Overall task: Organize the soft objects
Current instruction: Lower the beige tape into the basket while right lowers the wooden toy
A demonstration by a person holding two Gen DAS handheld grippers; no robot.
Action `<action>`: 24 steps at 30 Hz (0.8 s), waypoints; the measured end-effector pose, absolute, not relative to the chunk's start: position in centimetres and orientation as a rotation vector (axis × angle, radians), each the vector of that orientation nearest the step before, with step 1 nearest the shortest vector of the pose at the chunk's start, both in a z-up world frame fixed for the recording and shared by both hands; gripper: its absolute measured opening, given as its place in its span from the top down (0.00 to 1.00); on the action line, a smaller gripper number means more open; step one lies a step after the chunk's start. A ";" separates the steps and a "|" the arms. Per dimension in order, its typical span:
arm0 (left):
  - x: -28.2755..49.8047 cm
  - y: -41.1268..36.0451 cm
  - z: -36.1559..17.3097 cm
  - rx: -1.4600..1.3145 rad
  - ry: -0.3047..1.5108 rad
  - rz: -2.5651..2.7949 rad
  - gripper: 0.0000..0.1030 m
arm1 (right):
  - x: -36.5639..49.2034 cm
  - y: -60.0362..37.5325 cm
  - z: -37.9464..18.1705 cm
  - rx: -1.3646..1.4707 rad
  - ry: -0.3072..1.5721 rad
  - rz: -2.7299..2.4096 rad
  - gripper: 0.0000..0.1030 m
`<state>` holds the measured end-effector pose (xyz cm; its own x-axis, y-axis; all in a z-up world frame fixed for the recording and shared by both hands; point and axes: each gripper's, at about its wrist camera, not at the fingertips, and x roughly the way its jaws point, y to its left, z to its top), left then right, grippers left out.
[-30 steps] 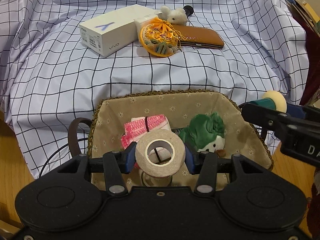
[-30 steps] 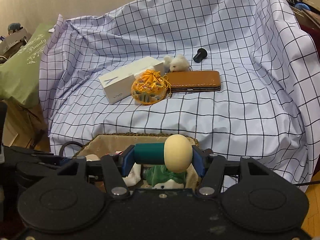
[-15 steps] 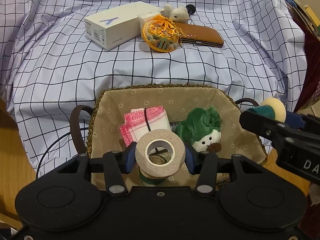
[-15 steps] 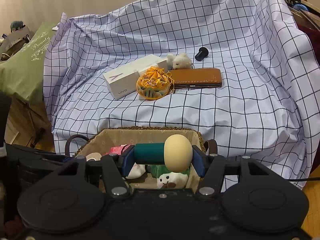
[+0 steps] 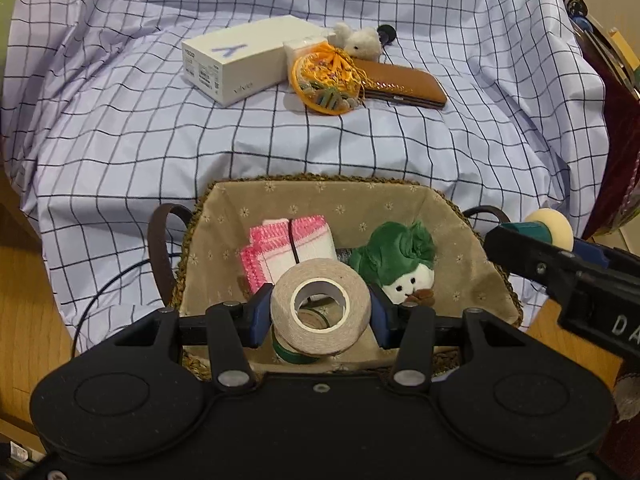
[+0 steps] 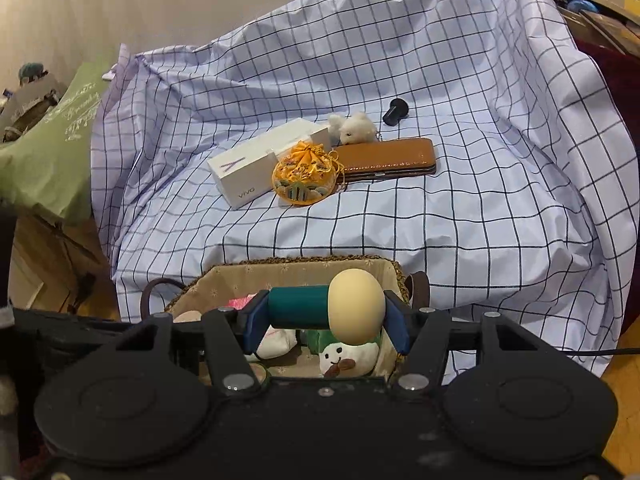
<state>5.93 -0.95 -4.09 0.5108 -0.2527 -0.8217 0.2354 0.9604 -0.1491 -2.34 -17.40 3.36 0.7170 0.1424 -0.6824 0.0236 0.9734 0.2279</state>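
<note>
Pinching a beige roll of tape (image 5: 320, 306) between their blue pads, the left tongs (image 5: 320, 316) hang over the near end of the lined wicker basket (image 5: 320, 194). The roll faces the camera with its white core showing, and a green roll (image 5: 290, 352) lies under it on the basket floor. Inside the basket, a pink-edged folded cloth (image 5: 288, 248) sits at eleven o'clock from the tape, and a green-hooded plush toy (image 5: 394, 264) lies at two o'clock.

Over the basket's right rim, the right tongs (image 6: 326, 310) clamp a teal-handled tool with a cream foam head (image 6: 356, 306) crosswise, handle against the left pad and foam against the right. In the left wrist view this tool shows at three o'clock (image 5: 550, 230).

Beyond the basket, at twelve o'clock on the checked sheet (image 5: 360, 140), lie a white box (image 5: 248, 60), an orange embroidered pouch (image 5: 326, 84) touching it, a brown leather case (image 5: 404, 84) and a small white fluffy toy (image 5: 362, 42). What the sheet covers cannot be told. A green cushion (image 6: 52, 152) sits at nine o'clock in the right wrist view.
</note>
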 end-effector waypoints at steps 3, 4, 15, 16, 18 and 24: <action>5.7 -1.0 -3.8 -0.016 0.968 -0.278 0.54 | -2.1 -17.6 3.6 0.243 0.765 0.047 0.43; 5.6 -1.1 -3.7 -0.014 0.960 -0.274 0.54 | -2.1 -17.6 3.7 0.247 0.762 0.041 0.43; 4.5 -1.5 -3.5 -0.011 0.927 -0.235 0.54 | -4.0 -17.5 3.7 0.276 0.756 0.033 0.43; 4.5 -1.6 -3.6 -0.013 0.929 -0.227 0.54 | -4.1 -17.4 3.7 0.280 0.760 0.035 0.43; 4.5 -1.5 -3.8 -0.024 0.936 -0.225 0.54 | -4.3 -17.5 3.6 0.287 0.767 0.039 0.43; 4.3 -1.2 -4.1 -0.031 0.934 -0.206 0.54 | -4.0 -17.3 3.1 0.291 0.797 0.036 0.43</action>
<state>4.25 -1.23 -4.13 0.5764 -0.1894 -0.7949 0.1626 0.9799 -0.1156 -4.04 -17.27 3.08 0.7007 0.1412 -0.6993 0.0767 0.9596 0.2707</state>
